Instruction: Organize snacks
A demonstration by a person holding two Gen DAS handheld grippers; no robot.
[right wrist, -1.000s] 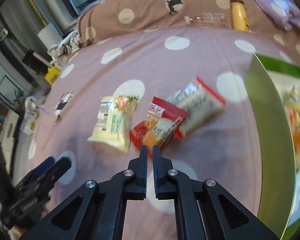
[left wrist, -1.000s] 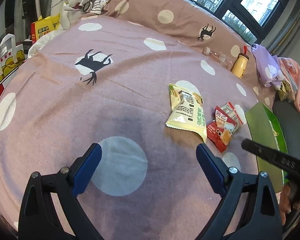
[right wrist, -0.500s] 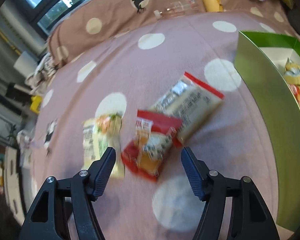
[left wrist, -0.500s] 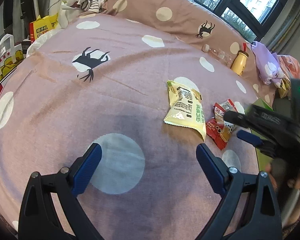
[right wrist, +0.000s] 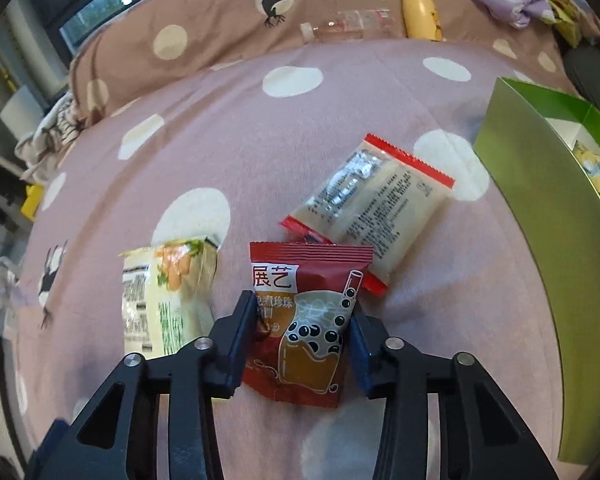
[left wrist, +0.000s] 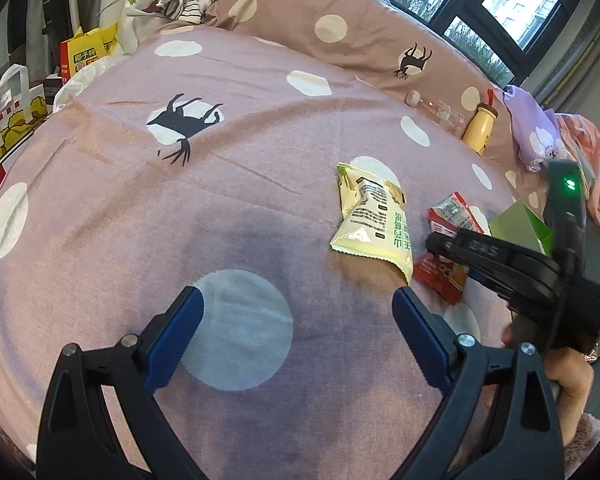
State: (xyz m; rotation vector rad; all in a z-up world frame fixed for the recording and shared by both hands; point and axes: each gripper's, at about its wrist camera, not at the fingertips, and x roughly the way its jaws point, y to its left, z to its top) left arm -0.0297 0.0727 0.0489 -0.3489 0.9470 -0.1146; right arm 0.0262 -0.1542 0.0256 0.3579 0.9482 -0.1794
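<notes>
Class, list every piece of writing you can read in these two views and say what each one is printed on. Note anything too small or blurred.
"展艺": red bubble-tea packet, between the fingers of the right gripper.
"DAS": side of that right gripper in the left view.
Pale yellow packet: large green characters, too distorted to read.
Clear packet with red edges: fine print, too small.
Yellow box beside the bed: characters too blurred.
</notes>
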